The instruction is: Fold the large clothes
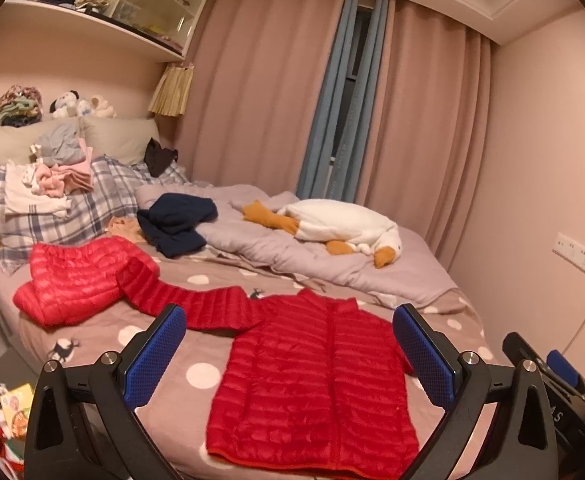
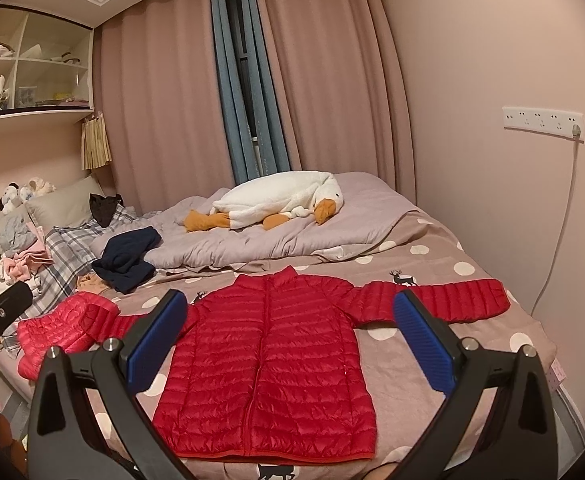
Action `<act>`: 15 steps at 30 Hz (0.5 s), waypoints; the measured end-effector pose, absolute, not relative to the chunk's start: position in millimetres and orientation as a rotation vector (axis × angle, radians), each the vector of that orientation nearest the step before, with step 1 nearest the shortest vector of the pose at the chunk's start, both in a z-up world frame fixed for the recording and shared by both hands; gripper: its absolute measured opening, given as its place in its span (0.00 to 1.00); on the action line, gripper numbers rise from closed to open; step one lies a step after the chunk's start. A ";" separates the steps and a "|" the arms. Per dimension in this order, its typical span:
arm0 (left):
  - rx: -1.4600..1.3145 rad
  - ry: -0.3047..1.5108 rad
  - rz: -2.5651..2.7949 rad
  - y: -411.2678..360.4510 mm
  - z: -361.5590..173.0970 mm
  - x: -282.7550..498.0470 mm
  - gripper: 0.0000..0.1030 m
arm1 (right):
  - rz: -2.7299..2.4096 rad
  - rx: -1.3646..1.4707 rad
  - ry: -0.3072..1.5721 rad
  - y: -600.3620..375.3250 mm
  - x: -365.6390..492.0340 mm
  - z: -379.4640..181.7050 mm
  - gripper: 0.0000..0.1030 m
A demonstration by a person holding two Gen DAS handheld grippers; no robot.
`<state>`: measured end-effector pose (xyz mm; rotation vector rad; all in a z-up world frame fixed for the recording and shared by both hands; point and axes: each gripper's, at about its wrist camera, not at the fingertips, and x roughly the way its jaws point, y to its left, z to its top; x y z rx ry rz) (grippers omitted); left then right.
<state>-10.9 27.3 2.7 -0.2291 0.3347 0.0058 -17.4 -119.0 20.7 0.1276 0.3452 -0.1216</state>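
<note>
Right wrist view: bed [image 2: 432,240] with spotted cover, largest item. One grey quilt [image 2: 276,236] bunched toward far edge. One red jacket [image 2: 268,360] laid flat, front up, zip closed, hem at near edge of bed, collar toward the quilt. One sleeve [image 2: 440,300] stretched toward right edge; other sleeve running toward left edge. One second red jacket [image 2: 64,328], crumpled, near left edge, touching or overlapping that sleeve; exact contact unclear. One white toy goose [image 2: 276,200] on the quilt. One dark blue garment [image 2: 128,260] heaped beside the quilt.

Handling, as a judgement: quilted, light, soft, puffy; shell probably slippery, likely to spring back after folding. Best hold: sleeve cuff or shoulder seam, pinching through full thickness, then hem corners for final fold.

Right gripper [image 2: 292,340]: spread wide, empty, hovering above near edge over the flat jacket.

Left wrist view: left gripper [image 1: 290,354] likewise spread wide, empty, above the same jacket [image 1: 316,380]. Two grippers, two blue pads [image 1: 156,360] each, none touching fabric.
</note>
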 end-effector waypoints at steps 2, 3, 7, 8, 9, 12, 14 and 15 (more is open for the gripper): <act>-0.225 0.339 0.003 26.5 2.0 -10.2 0.99 | -0.125 0.132 0.344 -120.3 -18.2 20.4 1.00; -0.223 0.342 0.002 26.4 1.8 -9.8 0.99 | -0.125 0.137 0.344 -121.1 -18.5 20.5 1.00; -0.225 0.340 0.005 25.9 1.9 -9.5 0.99 | -0.127 0.139 0.344 -120.1 -20.2 19.7 1.00; -0.225 0.339 0.004 25.8 1.8 -9.4 0.99 | -0.129 0.137 0.344 -120.2 -20.2 19.8 1.00; -0.224 0.341 0.004 25.8 1.8 -9.5 0.99 | -0.129 0.137 0.344 -120.5 -20.8 19.4 1.00; -0.223 0.342 0.004 26.0 1.2 -9.3 0.99 | -0.125 0.139 0.345 -120.3 -21.5 19.3 1.00; -0.220 0.344 0.008 26.1 0.8 -9.2 0.99 | -0.126 0.142 0.346 -120.4 -21.7 18.7 1.00; -0.217 0.346 0.010 26.0 0.2 -9.4 0.99 | -0.128 0.143 0.347 -120.2 -21.5 18.5 1.00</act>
